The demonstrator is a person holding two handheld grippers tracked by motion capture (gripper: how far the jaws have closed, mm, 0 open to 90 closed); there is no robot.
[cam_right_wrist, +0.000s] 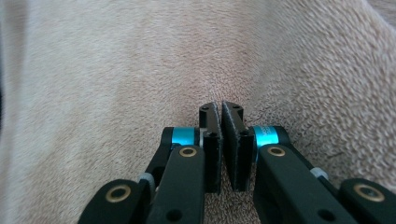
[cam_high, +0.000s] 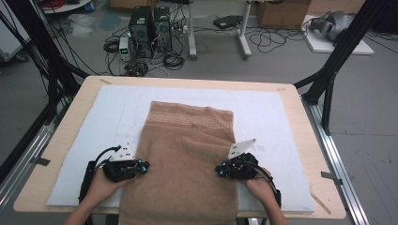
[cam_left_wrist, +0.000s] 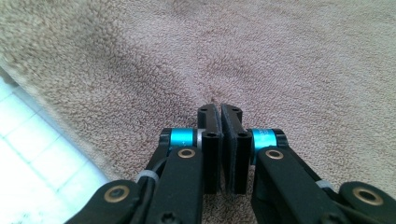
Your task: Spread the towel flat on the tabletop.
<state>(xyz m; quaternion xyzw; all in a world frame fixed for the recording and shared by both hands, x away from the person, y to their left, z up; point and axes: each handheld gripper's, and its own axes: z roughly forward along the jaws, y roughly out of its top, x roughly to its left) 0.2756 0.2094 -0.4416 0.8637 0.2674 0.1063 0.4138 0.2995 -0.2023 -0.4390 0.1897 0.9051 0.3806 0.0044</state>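
Observation:
A tan terry towel (cam_high: 187,140) lies lengthwise on the white foam board (cam_high: 112,112), and its near end hangs over the table's front edge. My left gripper (cam_high: 144,167) lies at the towel's left edge and points inward. My right gripper (cam_high: 218,170) mirrors it at the right edge. In the left gripper view the jaws of my left gripper (cam_left_wrist: 219,108) are shut, the tips rest on the towel (cam_left_wrist: 261,51) where a small dimple shows, and no cloth is seen between the pads. In the right gripper view my right gripper (cam_right_wrist: 219,106) is likewise shut over the towel (cam_right_wrist: 130,60).
The foam board covers most of a wooden table (cam_high: 302,126). Black frame legs (cam_high: 328,79) stand at the far corners. On the floor beyond are two computer towers (cam_high: 151,29), loose cables and cardboard boxes (cam_high: 281,13). White board (cam_left_wrist: 32,158) shows left of the towel.

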